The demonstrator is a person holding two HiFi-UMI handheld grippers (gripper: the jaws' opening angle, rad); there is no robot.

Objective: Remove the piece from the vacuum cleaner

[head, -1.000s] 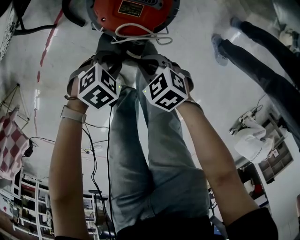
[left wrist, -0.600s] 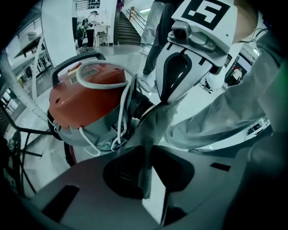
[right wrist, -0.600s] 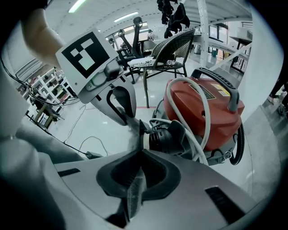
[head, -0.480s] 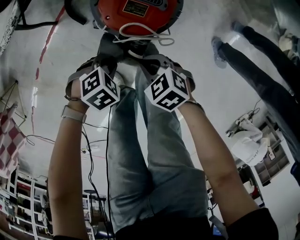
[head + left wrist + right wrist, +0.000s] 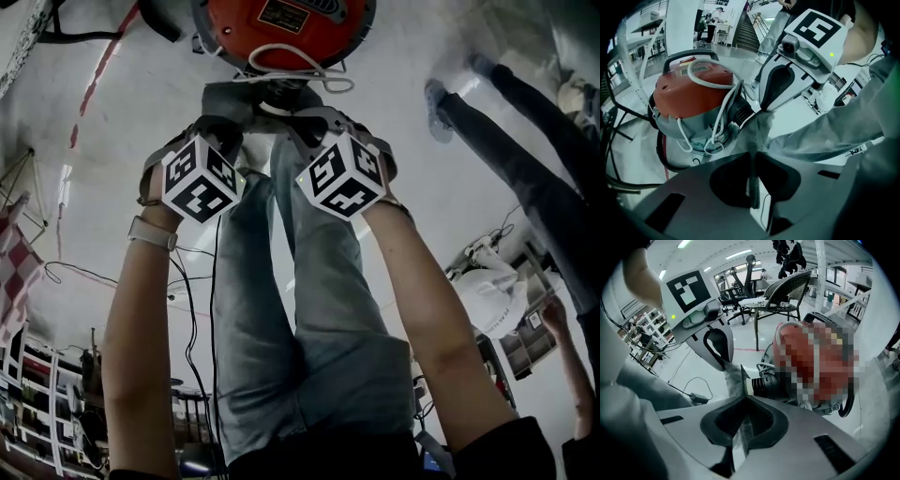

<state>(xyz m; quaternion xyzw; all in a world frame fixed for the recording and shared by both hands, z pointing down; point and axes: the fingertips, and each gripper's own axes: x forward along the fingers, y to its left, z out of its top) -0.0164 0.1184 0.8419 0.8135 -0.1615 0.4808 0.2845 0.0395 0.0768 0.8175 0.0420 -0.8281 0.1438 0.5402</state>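
A red and grey vacuum cleaner [image 5: 281, 28] stands on the floor at the top of the head view, with a white cord [image 5: 291, 70] looped over it. A grey cloth piece [image 5: 230, 97] hangs at its black ribbed port [image 5: 766, 383]. My left gripper [image 5: 220, 127] and right gripper [image 5: 305, 127] sit side by side just below the vacuum. In the left gripper view the left gripper [image 5: 753, 187] is shut on the grey piece [image 5: 759, 133]. The right gripper [image 5: 743, 427] is shut on another fold of the grey piece [image 5: 736, 378].
My own legs in jeans [image 5: 300, 309] run below the grippers. Another person's legs [image 5: 525, 141] stand at the right. Cables [image 5: 187, 281] trail over the floor at the left, and a white bag [image 5: 487, 291] lies at the right. Chairs [image 5: 783, 291] stand behind the vacuum.
Both grippers have shifted slightly up and right in the head view, staying shut on the grey piece. More of the grey piece shows between them and the vacuum.
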